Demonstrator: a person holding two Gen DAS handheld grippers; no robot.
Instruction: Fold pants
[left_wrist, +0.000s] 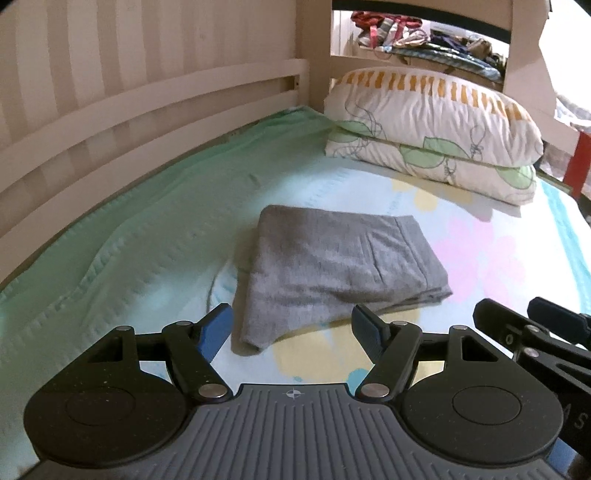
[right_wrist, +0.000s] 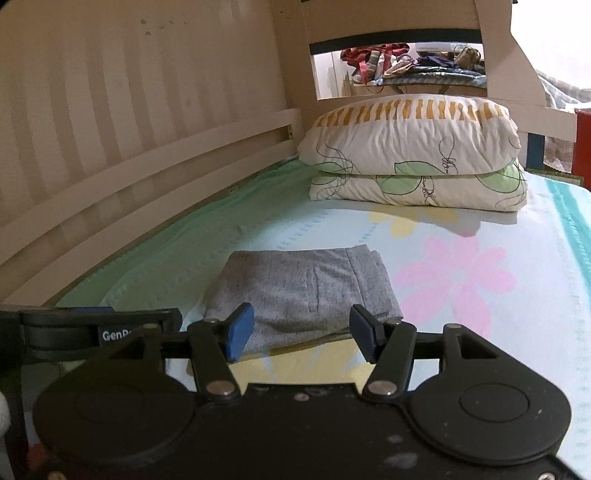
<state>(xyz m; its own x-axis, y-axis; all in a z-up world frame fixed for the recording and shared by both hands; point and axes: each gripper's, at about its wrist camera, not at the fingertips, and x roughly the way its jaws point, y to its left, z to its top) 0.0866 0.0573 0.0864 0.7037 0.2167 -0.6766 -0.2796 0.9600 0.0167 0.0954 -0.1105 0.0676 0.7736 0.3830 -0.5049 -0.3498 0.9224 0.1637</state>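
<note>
On the bed's flowered sheet (left_wrist: 480, 258), the grey pants (left_wrist: 332, 266) are lying as a compact folded bundle, just ahead of both tools and apart from them. Going from the left, the left tool (left_wrist: 291, 328) is hovering with its blue pads spread wide and gripping nothing, the bundle's near left corner sitting between them. The right tool (right_wrist: 301, 332) is likewise hanging released and empty, squarely facing the bundle's near edge and looking the closer of the two. Folding seems all but finished.
</note>
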